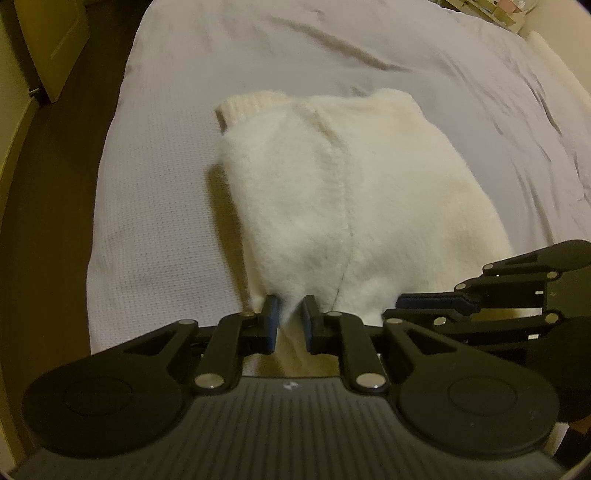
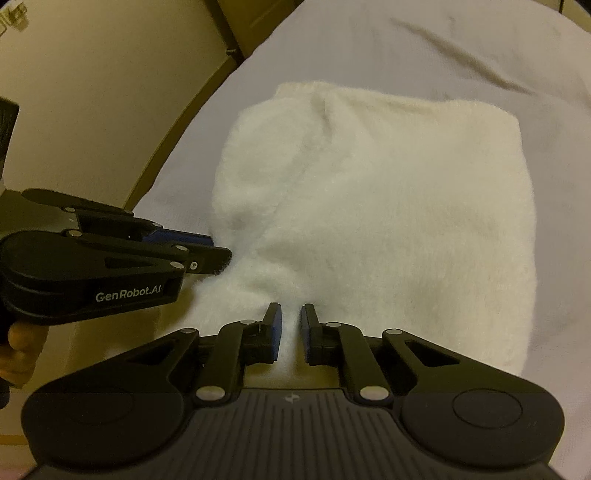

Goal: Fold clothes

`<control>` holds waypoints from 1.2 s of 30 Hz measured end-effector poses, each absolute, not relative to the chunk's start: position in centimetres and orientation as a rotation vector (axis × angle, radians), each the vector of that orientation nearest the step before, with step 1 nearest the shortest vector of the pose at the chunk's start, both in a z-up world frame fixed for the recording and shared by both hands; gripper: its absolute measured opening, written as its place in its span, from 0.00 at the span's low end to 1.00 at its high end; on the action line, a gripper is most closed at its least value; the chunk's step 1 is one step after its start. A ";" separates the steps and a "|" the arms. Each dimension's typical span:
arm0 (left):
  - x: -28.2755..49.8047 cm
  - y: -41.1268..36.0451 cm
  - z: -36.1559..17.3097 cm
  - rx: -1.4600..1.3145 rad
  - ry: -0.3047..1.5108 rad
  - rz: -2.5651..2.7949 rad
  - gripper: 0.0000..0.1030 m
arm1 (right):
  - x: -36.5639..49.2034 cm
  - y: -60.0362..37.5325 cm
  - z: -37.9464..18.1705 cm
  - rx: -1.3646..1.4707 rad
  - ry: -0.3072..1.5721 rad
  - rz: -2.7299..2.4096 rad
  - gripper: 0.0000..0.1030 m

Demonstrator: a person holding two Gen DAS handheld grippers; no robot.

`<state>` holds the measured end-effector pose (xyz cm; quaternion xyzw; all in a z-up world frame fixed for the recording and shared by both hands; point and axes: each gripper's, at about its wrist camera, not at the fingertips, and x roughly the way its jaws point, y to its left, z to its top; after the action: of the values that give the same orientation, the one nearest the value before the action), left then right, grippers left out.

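Note:
A fluffy white sweater (image 1: 332, 184) lies folded into a thick block on the pale lilac bedsheet (image 1: 155, 184). My left gripper (image 1: 291, 308) is shut on the sweater's near left corner, with a tuft of white fabric pinched between its blue pads. In the right wrist view the same sweater (image 2: 388, 203) fills the middle. My right gripper (image 2: 290, 314) is shut on its near edge, fabric showing between the pads. The left gripper (image 2: 218, 251) comes in from the left side, the right gripper (image 1: 402, 301) from the right; they hold the same edge close together.
The bedsheet (image 2: 406, 44) stretches far beyond the sweater, lightly creased. Dark floor (image 1: 44, 221) and a pale door (image 1: 51, 48) lie off the bed's left side. A person's hand (image 2: 18, 354) grips the left tool's handle. Clutter (image 1: 491, 11) sits past the far right corner.

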<state>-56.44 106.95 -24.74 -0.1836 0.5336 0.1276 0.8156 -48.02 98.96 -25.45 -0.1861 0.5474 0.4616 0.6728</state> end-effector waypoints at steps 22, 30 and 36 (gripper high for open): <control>-55.1 108.4 -20.9 -0.408 1.014 0.280 0.12 | -46.4 96.3 -19.5 -0.350 1.119 1.057 0.16; -52.4 110.9 -25.5 -0.407 1.059 0.296 0.13 | -45.4 97.1 -24.1 -0.372 1.169 1.057 0.16; -53.0 110.8 -24.5 -0.440 1.044 0.319 0.12 | -44.4 96.6 -23.7 -0.302 1.198 1.092 0.16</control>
<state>-52.96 110.75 -24.50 -0.2074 0.4922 0.1506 0.8319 -44.44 96.59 -23.74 -0.1345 0.5333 0.4862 0.6791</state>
